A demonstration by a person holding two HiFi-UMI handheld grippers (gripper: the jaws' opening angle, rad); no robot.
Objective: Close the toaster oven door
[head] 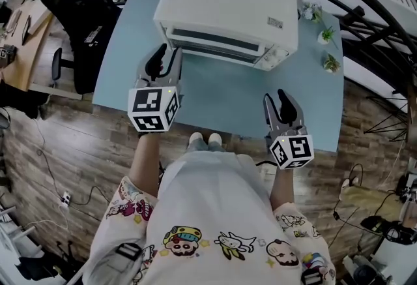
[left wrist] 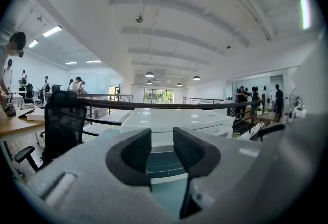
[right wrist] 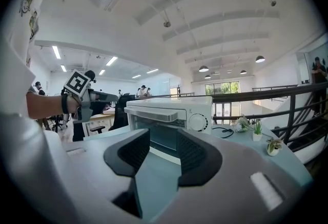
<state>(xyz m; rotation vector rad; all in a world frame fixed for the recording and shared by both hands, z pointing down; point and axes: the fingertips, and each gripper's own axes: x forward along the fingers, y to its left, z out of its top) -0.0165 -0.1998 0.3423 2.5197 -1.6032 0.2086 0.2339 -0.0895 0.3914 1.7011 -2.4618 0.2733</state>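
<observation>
A white toaster oven (head: 228, 13) stands at the back of the pale blue table (head: 215, 98). Its glass door (head: 215, 42) sits upright against the oven's front, with the handle (right wrist: 154, 114) along its top edge. My left gripper (head: 164, 55) hovers just in front of the oven's left front corner, open with nothing between its jaws; the left gripper view looks over the oven (left wrist: 174, 120) through the gap (left wrist: 162, 141). My right gripper (head: 275, 100) hangs farther back over the table's front right, open and empty (right wrist: 163, 146), pointing at the oven (right wrist: 169, 115).
Small potted plants (head: 328, 36) stand at the table's right rear, right of the oven. A black railing (head: 365, 16) curves behind the table. A black office chair (head: 85, 10) and a wooden desk (head: 26, 42) lie to the left.
</observation>
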